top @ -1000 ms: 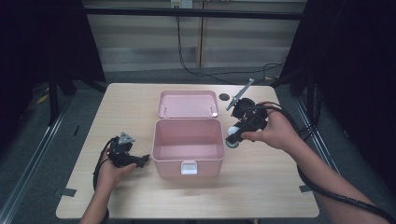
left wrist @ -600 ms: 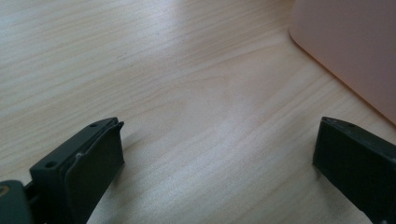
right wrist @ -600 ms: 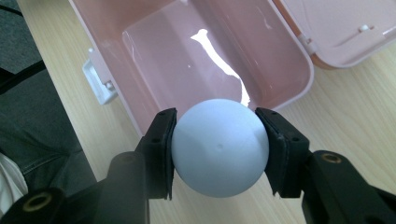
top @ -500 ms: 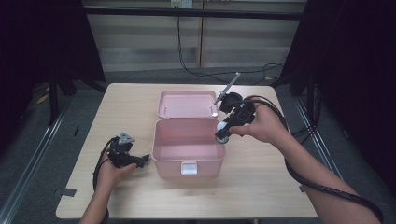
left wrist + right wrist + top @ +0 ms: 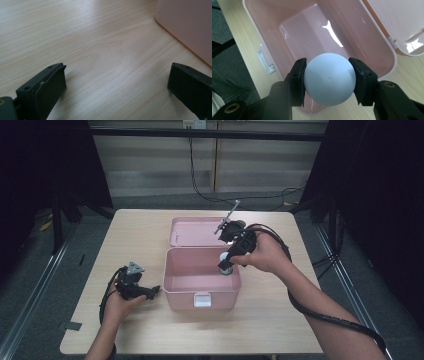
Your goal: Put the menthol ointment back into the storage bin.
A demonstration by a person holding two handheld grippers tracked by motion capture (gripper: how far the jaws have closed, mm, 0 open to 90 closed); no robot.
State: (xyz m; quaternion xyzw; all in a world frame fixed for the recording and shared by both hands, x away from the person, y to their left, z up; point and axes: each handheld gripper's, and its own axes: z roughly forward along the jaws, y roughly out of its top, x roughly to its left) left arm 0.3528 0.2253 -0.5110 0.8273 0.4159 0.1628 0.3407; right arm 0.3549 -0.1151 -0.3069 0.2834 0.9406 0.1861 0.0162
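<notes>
Right gripper [image 5: 328,81] has carried ball [image 5: 329,78] over box [image 5: 262,32].

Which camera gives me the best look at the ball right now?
The right gripper view: the pale blue ball sits large between the right hand-held gripper jaws, above the pink box. The high view shows it tiny; the left gripper view faces elsewhere.

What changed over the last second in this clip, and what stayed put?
The right gripper, shut on the pale blue ball, moved left from beside the pink box to above its open inside. Nothing was released. The left gripper stayed resting open on the table, and the box and its lid kept their places.
</notes>
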